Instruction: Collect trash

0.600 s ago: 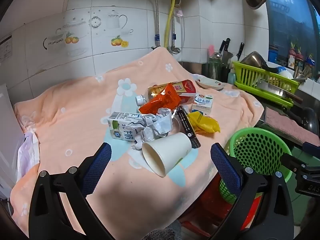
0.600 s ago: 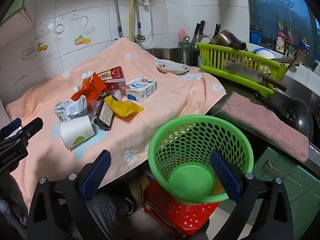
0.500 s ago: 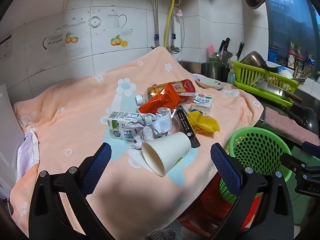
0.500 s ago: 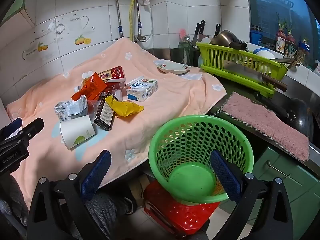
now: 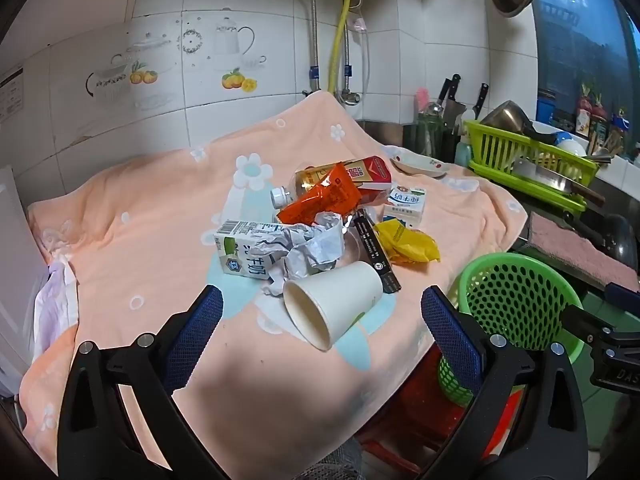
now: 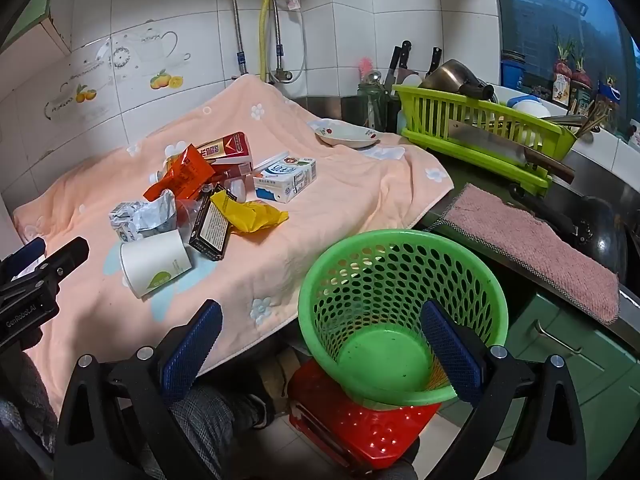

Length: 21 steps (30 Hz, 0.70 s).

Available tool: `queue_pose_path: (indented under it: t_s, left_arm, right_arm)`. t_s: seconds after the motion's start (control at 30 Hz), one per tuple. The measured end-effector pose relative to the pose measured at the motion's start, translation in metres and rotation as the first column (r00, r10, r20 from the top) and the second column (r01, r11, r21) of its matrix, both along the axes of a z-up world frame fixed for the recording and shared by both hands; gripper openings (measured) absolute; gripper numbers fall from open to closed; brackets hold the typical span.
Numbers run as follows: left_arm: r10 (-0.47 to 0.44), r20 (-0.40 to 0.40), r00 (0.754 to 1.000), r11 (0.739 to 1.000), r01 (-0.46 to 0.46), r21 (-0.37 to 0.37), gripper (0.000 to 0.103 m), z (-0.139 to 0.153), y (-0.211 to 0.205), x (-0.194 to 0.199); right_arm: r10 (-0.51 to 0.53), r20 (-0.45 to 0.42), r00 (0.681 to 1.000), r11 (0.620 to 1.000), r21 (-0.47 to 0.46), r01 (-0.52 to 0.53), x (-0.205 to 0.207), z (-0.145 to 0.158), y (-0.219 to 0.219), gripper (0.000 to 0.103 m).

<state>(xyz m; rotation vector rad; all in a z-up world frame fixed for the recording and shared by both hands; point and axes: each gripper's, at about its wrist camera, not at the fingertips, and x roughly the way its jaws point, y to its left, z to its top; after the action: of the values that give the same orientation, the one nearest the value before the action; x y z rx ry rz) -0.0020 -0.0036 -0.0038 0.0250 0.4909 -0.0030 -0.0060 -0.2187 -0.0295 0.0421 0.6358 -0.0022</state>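
Change since half a second earlier: next to none; trash pile and both grippers in the same places, views shifted only a hair.

Left gripper (image 5: 322, 316): jaws spread wide, nothing between the blue pads, held above the near edge of the peach flowered cloth (image 5: 160, 208), pointed at the pile.

Right gripper (image 6: 320, 326): jaws likewise spread wide and unloaded, held over the green perforated basket (image 6: 476, 268).

Trash, all heaped mid-cloth:
- white paper cup (image 5: 334, 304), on its side, mouth toward the left gripper, nearest item;
- crumpled paper (image 5: 308, 246), touching the cup's far side;
- milk carton (image 5: 240, 250), lying flat, partly under the paper;
- black flat box (image 5: 374, 250), beside the cup;
- yellow wrapper (image 5: 406, 242), just right of the black box;
- orange wrapper (image 5: 324, 200), draped over a plastic bottle (image 5: 288, 192);
- red carton (image 5: 370, 172), behind the orange wrapper;
- small white-and-blue carton (image 5: 406, 204), right of the heap.

Surroundings: basket off the cloth's right edge, standing on a red stool (image 6: 360, 428), nothing visible inside. Shallow dish (image 6: 346, 136) at the cloth's far corner. Lime dish rack (image 6: 480, 128) with cleaver and pots beyond. Pink mat (image 6: 532, 248) on the counter to the right of the basket.

Obstruction: nothing between the left gripper and the cup.
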Motion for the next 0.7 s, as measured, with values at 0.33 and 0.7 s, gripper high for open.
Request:
queue_pose_path:
  t_s: [0.33,0.7]
  left_arm:
    - [-0.001,-0.010,1.000,1.000,0.001,-0.003,0.098,-0.0061,0.0011,0.0007]
    - [-0.004,-0.022,1.000,1.000,0.004,-0.003,0.098,-0.0067,0.0013,0.0031]
  right_arm:
    - [-0.001,-0.004,1.000,1.000,0.002,0.001,0.0000,-0.0008,-0.0007,0.096]
    - [0.000,-0.006,1.000,1.000,0.007,0.000,0.0010,-0.0016,-0.0016,0.096]
